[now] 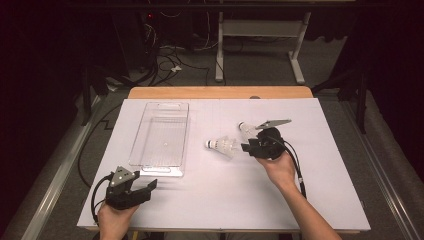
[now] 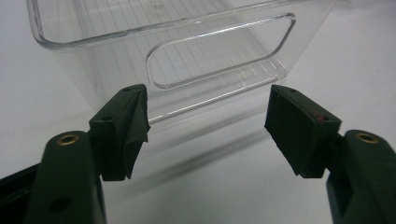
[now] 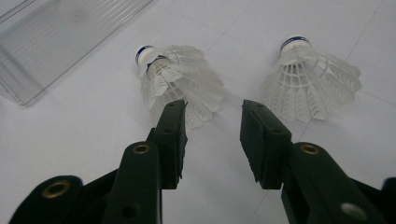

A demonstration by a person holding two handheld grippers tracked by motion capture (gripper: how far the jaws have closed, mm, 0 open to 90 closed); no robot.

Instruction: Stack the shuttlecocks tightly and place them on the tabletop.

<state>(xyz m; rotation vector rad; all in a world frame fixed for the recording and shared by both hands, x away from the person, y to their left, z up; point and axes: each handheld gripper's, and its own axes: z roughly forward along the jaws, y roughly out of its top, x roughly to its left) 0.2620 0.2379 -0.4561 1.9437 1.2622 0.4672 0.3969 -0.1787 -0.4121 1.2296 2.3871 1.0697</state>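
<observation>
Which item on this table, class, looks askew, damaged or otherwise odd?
Nothing stands out. Two shuttlecocks, one nearer the clear tray and the other, lie on their sides with feathers looking intact. The tray sits flat and upright.

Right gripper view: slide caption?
Open right claw hovers just short of two white feathered shuttlecocks lying on white table.

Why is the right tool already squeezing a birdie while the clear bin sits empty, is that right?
Not quite. The right tool isn't squeezing anything: in the right gripper view its jaws stand apart, with bare table between them, and both birdies lie just beyond the tips. The rest holds: the clear bin sits empty.
</observation>
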